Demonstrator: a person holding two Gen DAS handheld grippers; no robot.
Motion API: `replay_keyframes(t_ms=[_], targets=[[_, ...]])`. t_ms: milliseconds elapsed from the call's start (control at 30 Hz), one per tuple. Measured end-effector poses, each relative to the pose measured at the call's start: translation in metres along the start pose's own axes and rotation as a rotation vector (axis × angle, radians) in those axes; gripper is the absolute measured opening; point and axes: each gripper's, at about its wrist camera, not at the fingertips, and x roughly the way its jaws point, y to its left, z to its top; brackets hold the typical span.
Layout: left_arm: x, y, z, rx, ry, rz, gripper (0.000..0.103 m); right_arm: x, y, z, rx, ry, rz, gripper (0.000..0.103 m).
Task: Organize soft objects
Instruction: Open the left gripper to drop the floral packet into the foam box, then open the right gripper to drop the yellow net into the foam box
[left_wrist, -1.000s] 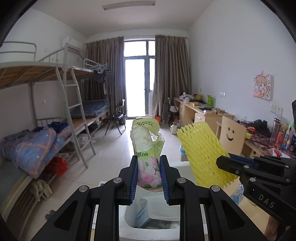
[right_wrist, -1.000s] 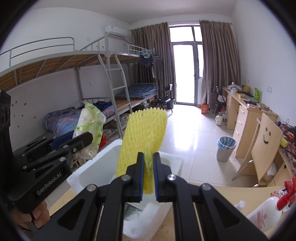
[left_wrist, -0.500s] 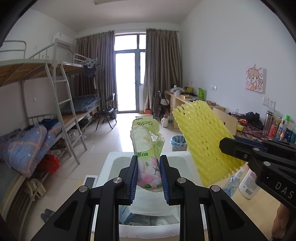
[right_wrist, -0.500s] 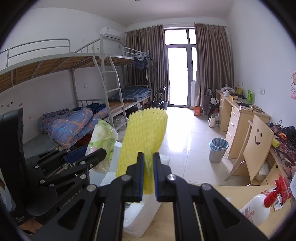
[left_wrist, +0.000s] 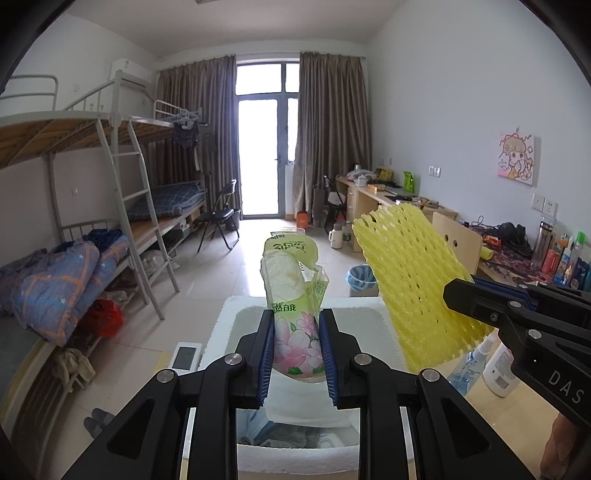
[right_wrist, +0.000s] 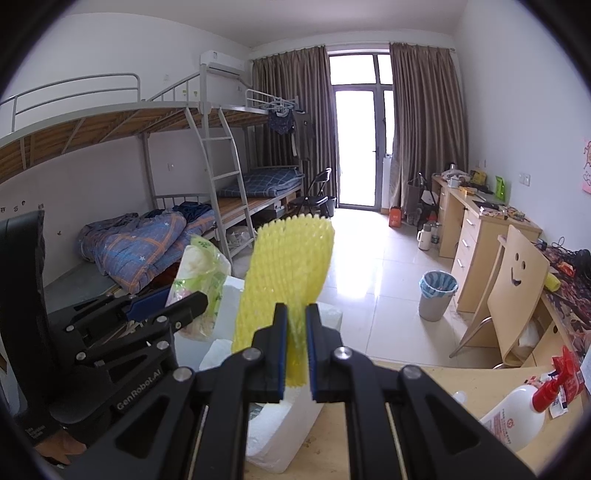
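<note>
My left gripper (left_wrist: 297, 350) is shut on a green tissue pack with pink flowers (left_wrist: 293, 295) and holds it upright above a white foam box (left_wrist: 221, 328). My right gripper (right_wrist: 295, 343) is shut on a yellow foam net sleeve (right_wrist: 288, 273), held up just right of the box. In the left wrist view the sleeve (left_wrist: 413, 284) and right gripper (left_wrist: 517, 325) are at the right. In the right wrist view the tissue pack (right_wrist: 199, 273) and left gripper (right_wrist: 125, 339) are at the left, with the box (right_wrist: 280, 435) below. Soft items lie inside the box.
A wooden table (right_wrist: 461, 384) carries a white bottle with a red sprayer (right_wrist: 524, 410); bottles (left_wrist: 495, 365) stand right of the box. A white remote-like device (left_wrist: 183, 356) lies left of the box. Beyond are bunk beds (left_wrist: 110, 236), desks, chairs and a bin (right_wrist: 436, 295).
Both grippers keep their hold. The views have swung and pulled back a little, so more of the foam box shows below the left gripper and the box sits further left of the right one.
</note>
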Motion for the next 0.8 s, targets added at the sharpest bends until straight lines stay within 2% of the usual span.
replay_keyframes(t_ms=[100,167,367,533,800], targets=[[0.002,0.002,0.001,-0.009,0.004,0.000,0.047,0.000,-0.003,-0.001,0.005,0.002,-0.002,0.012],[0.002,0.002,0.001,-0.021,0.004,0.002,0.075,0.000,-0.004,-0.001,0.007,0.001,-0.004,0.012],[-0.001,0.004,0.001,-0.039,-0.020,0.044,0.099,-0.006,-0.007,0.001,0.017,-0.015,-0.007,0.012],[-0.005,0.006,0.002,-0.049,-0.046,0.091,0.100,-0.004,-0.003,0.001,0.018,-0.013,-0.008,0.012],[-0.009,0.004,0.003,-0.028,-0.056,0.113,0.100,-0.003,-0.003,0.000,0.014,-0.009,0.006,0.012]])
